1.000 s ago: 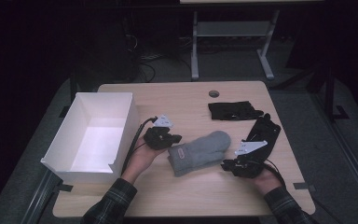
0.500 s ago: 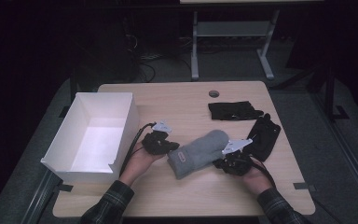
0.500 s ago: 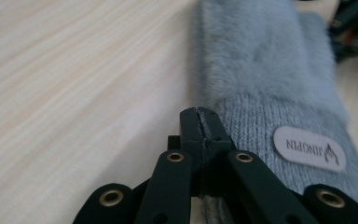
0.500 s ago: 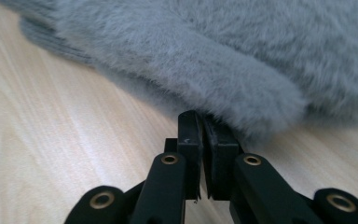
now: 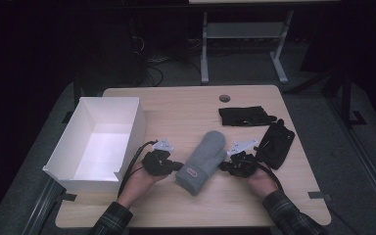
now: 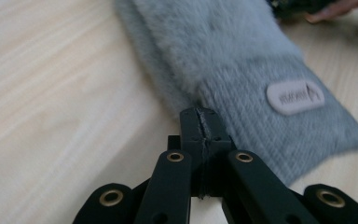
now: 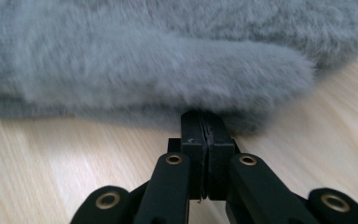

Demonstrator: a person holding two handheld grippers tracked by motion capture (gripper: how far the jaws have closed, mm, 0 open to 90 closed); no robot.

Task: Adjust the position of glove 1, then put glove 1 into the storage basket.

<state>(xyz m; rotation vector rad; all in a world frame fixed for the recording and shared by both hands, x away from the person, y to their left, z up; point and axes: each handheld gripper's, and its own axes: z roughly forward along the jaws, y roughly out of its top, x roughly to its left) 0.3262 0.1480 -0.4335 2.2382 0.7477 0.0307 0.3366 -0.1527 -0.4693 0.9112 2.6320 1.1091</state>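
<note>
Both your hands have slid inward to the grey mitten (image 5: 203, 161) lying mid-table beside the white box (image 5: 98, 142). Your left gripper (image 5: 176, 166) pinches its cuff edge; your right gripper (image 5: 223, 165) has just clamped by the thumb edge. A lift looks ready.

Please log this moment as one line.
left gripper: shut, at mitten cuff edge | right gripper: shut, at thumb side | box: beside
</note>
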